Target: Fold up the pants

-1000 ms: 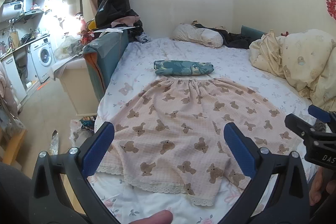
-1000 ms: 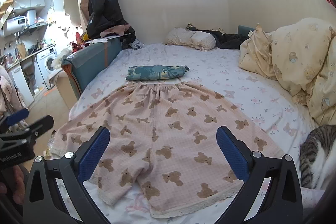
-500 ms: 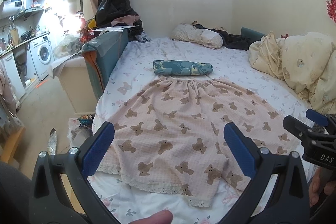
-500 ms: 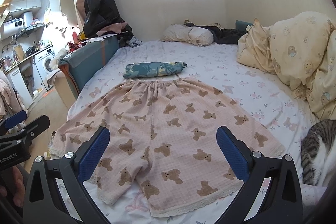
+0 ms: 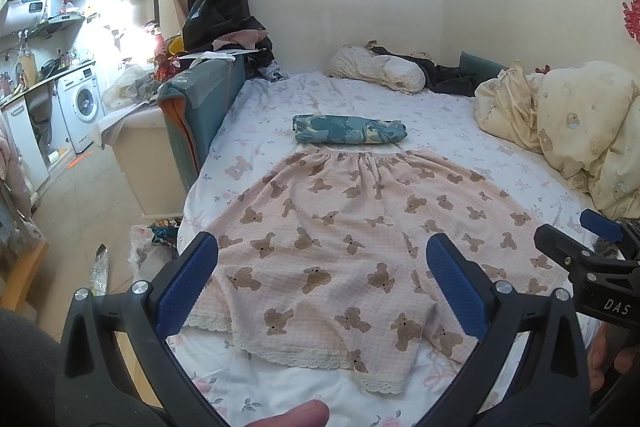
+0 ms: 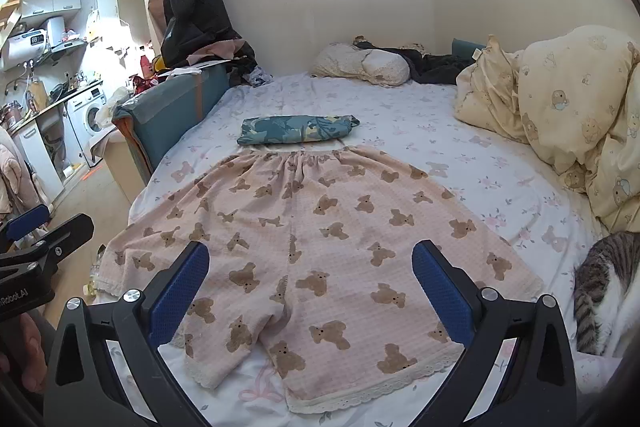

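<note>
Pants spread flat on the bed, first fold not begun

Left wrist view: left tool [image 5: 322,281] gapes wide, empty, above the pants [image 5: 348,227]; right wrist view: right tool [image 6: 310,285] equally wide, empty; next, I judge, pinch one leg's lace hem

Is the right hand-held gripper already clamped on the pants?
No. In the right wrist view the right hand-held gripper is open above the pants, its blue pads wide apart with no fabric between them.

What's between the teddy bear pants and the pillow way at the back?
A folded blue cloth lies just past the pants' waistband; beyond it, bare flowered sheet runs to the pillow. Both views show this.
</note>
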Motion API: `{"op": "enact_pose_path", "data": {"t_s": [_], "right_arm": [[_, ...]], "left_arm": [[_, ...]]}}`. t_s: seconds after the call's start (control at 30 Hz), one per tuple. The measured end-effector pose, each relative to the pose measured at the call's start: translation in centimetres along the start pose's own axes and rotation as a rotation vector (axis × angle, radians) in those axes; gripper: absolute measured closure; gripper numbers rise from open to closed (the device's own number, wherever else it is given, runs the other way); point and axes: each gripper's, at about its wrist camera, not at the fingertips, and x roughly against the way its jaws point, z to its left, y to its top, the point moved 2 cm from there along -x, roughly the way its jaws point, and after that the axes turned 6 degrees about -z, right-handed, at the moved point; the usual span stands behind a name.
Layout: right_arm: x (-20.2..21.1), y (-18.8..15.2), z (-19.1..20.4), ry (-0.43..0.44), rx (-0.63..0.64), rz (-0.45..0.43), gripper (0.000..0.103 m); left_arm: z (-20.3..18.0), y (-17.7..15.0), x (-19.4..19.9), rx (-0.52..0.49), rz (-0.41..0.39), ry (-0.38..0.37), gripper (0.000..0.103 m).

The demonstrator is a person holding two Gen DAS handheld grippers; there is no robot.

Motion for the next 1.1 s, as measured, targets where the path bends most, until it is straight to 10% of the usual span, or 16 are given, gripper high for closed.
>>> {"op": "enact_pose_path", "data": {"t_s": [0.53,0.83,1.1], "right_arm": [[-1.3,-0.4,-2.6,0.025,-0.116,0.104,0.0],[-7.5,-1.3,-18.8,-0.253,-0.472,0.34,0.005],[-12.9,-7.6,-31.1,-0.417,-0.622,0.524,0.032]], "left_arm": [[-0.3,1.5,-1.3,-0.042,0.052,-0.009,0.0],[-0.1,0.7,-3.8,-0.044,0.113,-0.014,0.0],[0.2,-0.6,-5.4,-0.015,0.177,-0.01,0.0]]}}
